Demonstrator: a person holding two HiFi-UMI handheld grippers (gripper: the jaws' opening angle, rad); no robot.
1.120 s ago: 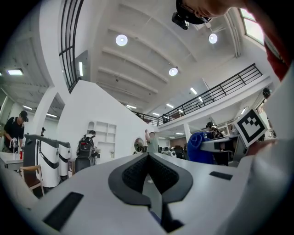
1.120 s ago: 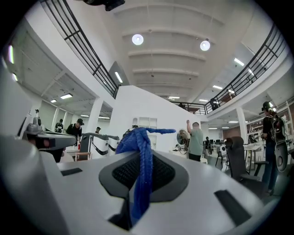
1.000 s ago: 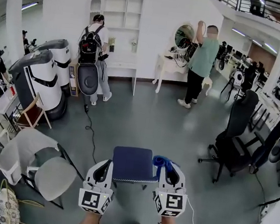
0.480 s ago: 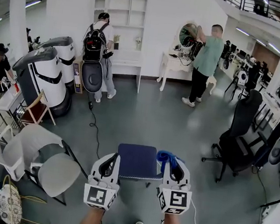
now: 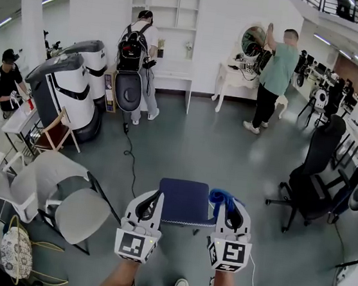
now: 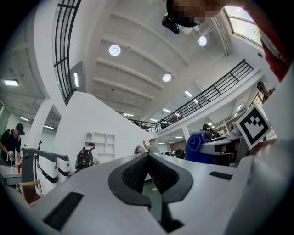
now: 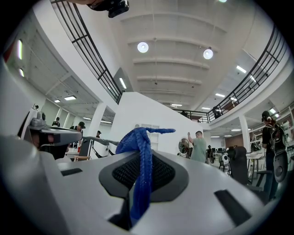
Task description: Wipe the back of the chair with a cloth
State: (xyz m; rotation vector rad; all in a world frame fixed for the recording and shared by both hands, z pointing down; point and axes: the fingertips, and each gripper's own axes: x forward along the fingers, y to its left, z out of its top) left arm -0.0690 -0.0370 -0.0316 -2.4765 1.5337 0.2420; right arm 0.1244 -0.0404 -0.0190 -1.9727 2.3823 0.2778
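Right claw (image 5: 230,208) pinching a blue cloth (image 7: 139,161) — the strip runs lengthwise up the seam between the jaws, its free end curling over the tips toward the right. Left claw (image 5: 151,202) pressed together on nothing. Between the two stands the blue chair (image 5: 185,199) on the grey floor (image 5: 184,153) — the cloth is bunched just beside its right edge.

No legible text or labels anywhere.
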